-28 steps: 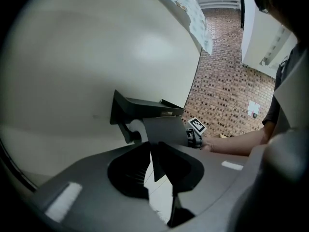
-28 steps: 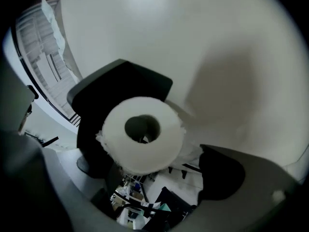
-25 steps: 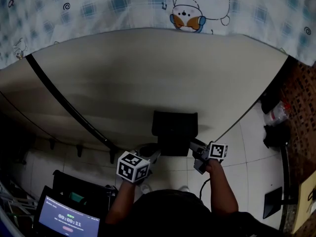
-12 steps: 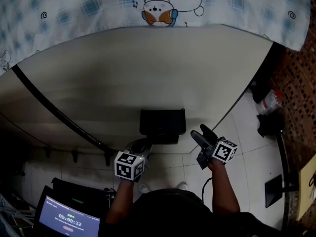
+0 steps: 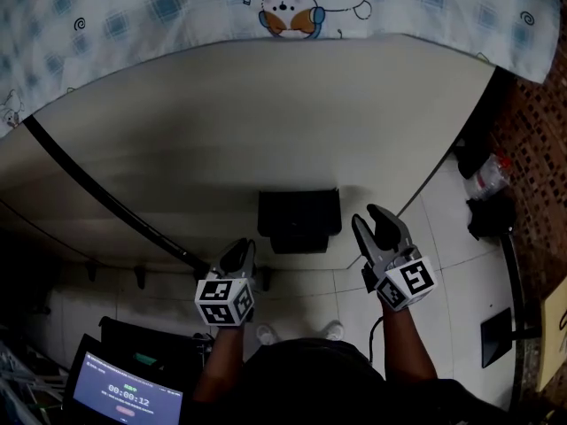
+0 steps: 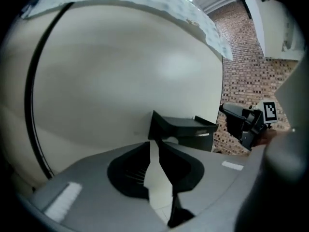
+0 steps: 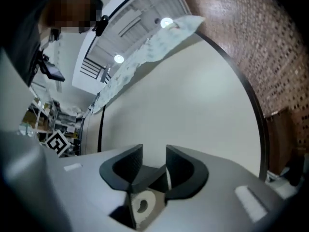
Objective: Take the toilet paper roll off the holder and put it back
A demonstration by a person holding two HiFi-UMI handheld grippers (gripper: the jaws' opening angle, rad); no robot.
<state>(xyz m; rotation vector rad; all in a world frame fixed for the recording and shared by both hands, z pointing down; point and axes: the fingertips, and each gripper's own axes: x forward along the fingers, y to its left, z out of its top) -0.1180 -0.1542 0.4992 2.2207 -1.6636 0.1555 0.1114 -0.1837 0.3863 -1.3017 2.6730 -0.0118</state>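
Note:
A black holder (image 5: 299, 220) is fixed to the cream wall, and its lid hides the roll in the head view. In the right gripper view the white toilet paper roll (image 7: 141, 206) shows end-on under the holder's lid (image 7: 145, 177), beyond the jaws. My right gripper (image 5: 376, 222) is just right of the holder with its jaws closing; nothing is between them (image 7: 154, 153). My left gripper (image 5: 237, 253) hangs below the holder's left corner, its jaws (image 6: 154, 144) drawn to a thin slit and empty. The holder (image 6: 186, 129) lies ahead of it.
A black rail (image 5: 106, 189) runs slantwise down the wall at the left. A patterned cloth (image 5: 283, 7) hangs over the wall's top. A screen with a timer (image 5: 124, 398) sits at the lower left. Dark clutter (image 5: 487, 184) lies on the tiled floor by the brick wall.
My right gripper has drawn back from the holder, swung out to its right, and its jaws have narrowed. My left gripper has pulled a little away from the holder's lower left.

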